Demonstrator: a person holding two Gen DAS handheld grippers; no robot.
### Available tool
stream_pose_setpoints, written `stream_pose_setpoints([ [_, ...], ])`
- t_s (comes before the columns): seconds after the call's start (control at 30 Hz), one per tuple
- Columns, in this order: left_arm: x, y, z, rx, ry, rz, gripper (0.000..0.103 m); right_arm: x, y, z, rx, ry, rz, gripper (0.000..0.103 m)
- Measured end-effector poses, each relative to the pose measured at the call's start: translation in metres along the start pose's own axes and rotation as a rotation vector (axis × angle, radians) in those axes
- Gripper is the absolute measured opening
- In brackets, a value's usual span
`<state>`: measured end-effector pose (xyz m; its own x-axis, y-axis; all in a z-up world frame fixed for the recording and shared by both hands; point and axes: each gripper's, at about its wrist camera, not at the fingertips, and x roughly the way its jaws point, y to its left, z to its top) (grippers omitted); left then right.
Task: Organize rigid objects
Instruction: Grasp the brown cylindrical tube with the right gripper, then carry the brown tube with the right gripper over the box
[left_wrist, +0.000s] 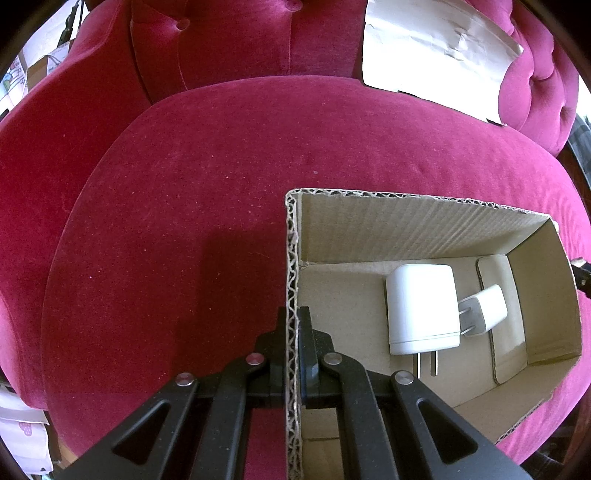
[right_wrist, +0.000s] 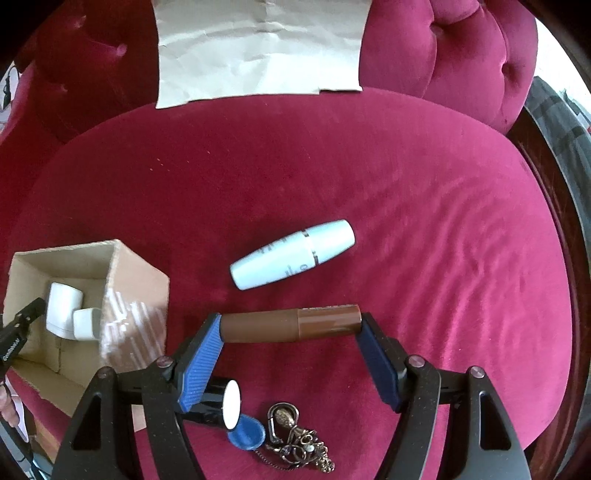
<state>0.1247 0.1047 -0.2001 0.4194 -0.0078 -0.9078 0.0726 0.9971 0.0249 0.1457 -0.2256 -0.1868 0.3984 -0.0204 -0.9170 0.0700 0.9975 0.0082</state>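
1. Chair seat (right_wrist: 424, 206): soft red velvet, domed. I reckon anything round I drop here rolls, prob toward the edge, so I don't want a release over the cushion.
2. Cardboard box (left_wrist: 424, 225): sits on the seat, open top, no flaps showing. My left gripper (left_wrist: 293, 332) is clamped on its near wall, one finger each side of the corrugated edge. If I tug w/ that hand the light box could tip or skid & spill what's inside.
3. Big white charger (left_wrist: 423, 306) & small white charger (left_wrist: 485, 310): both lie on the box floor, touching, prongs out. The next item has to land beside them; dropped on the prongs it may bounce or sit crooked.
4. White bottle (right_wrist: 291, 254): on its side on the seat, just beyond the tube, not in the box yet. A careless sweep of my right gripper (right_wrist: 291, 328) could knock it rolling.
5. Brown tube (right_wrist: 291, 325): held endwise btw the right fingers, blue pad (right_wrist: 201, 354) on one end, dark pad on the cap end. Small contact at each end, smooth plastic; it could pivot or pop out, or the cap could give under squeeze.
6. Keychain (right_wrist: 299, 439) & blue disc (right_wrist: 246, 434): low on the seat under the right tool, beside a black item w/ a white end I can't identify. The chain might snag a finger if I dip.
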Motion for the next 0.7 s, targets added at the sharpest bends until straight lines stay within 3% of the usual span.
stream_pose_setpoints([
  [0.7,-0.001,-0.001,0.0,0.002,-0.001,0.002,0.003,-0.049,0.051,0.007,-0.089,-0.108,0.028,0.076],
])
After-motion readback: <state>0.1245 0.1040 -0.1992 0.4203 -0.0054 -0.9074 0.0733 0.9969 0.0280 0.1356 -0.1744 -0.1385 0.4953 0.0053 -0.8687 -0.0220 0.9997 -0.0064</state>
